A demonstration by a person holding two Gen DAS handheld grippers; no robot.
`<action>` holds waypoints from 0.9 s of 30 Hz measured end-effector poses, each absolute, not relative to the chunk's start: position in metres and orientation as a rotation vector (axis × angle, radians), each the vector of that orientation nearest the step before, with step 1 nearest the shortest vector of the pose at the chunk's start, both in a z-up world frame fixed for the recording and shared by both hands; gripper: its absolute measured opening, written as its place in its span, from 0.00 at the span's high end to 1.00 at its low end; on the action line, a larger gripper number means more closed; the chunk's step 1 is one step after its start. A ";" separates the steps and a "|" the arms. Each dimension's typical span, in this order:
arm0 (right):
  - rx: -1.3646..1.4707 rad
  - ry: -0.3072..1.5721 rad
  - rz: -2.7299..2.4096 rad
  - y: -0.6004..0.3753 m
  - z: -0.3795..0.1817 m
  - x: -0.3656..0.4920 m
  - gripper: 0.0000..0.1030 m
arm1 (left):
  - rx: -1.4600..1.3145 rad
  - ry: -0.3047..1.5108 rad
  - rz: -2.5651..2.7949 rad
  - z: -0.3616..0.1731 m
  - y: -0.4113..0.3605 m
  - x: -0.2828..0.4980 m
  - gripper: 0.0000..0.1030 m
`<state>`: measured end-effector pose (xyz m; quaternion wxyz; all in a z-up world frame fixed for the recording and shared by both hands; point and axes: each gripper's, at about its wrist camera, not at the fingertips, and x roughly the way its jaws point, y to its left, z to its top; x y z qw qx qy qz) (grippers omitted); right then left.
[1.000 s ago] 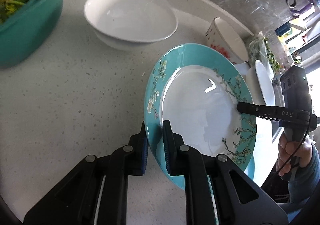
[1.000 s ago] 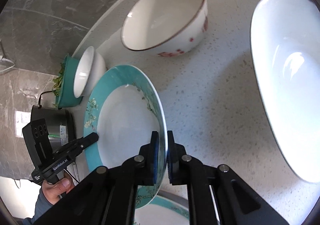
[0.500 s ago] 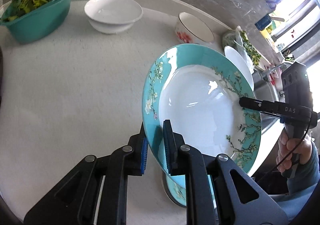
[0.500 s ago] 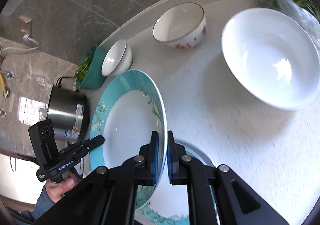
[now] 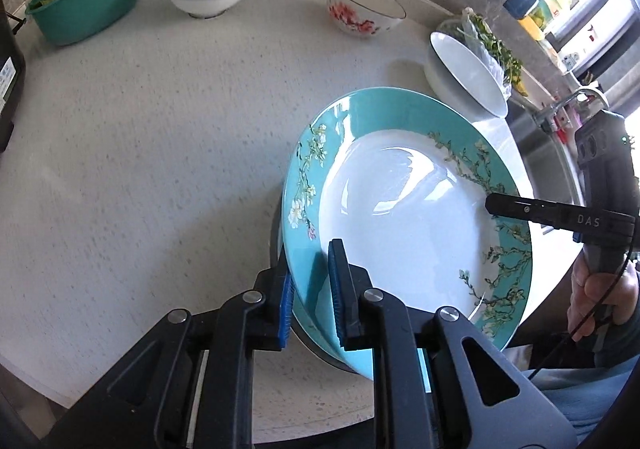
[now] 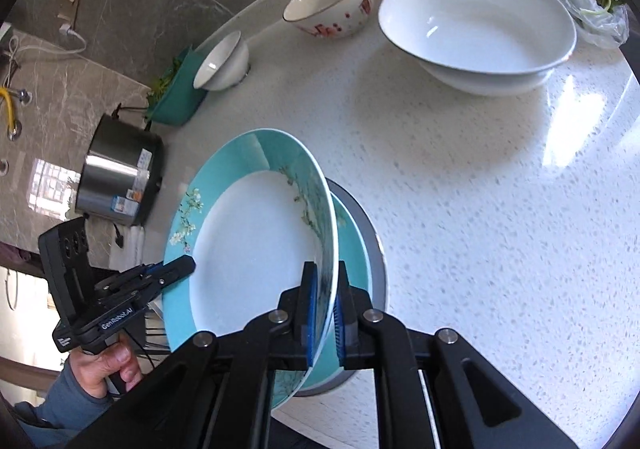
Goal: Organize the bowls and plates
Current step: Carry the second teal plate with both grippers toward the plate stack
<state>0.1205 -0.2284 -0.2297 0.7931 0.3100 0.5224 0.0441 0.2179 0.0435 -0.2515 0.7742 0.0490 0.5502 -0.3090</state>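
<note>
- The teal plate point(image 5: 404, 209) hangs tilted in the air above the counter point(image 5: 140, 153), held by opposite edges: the left gripper point(image 5: 310, 289) pinches its near rim, the right gripper point(image 6: 323, 299) pinches the far rim, fingers of both narrow on the rim.
- Directly under it lies a second teal plate point(image 6: 352, 245) on a grey dish point(image 6: 376, 249); the step looks like lowering one onto the other.
- To do it well: level the plate, centre it over the lower one, lower both sides together, and release only once it rests.
- Further off stand a large white bowl point(image 6: 476, 25), a flowered bowl point(image 6: 332, 13), a small white bowl point(image 6: 222, 63), a green tub of greens point(image 5: 88, 5) and a steel pot point(image 6: 118, 185).
- All sit well apart; nothing blocks the descent.
</note>
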 end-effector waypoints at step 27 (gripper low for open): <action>0.251 1.147 -0.012 -0.176 -0.239 0.113 0.79 | 0.244 1.150 -0.587 -0.284 0.028 0.207 0.75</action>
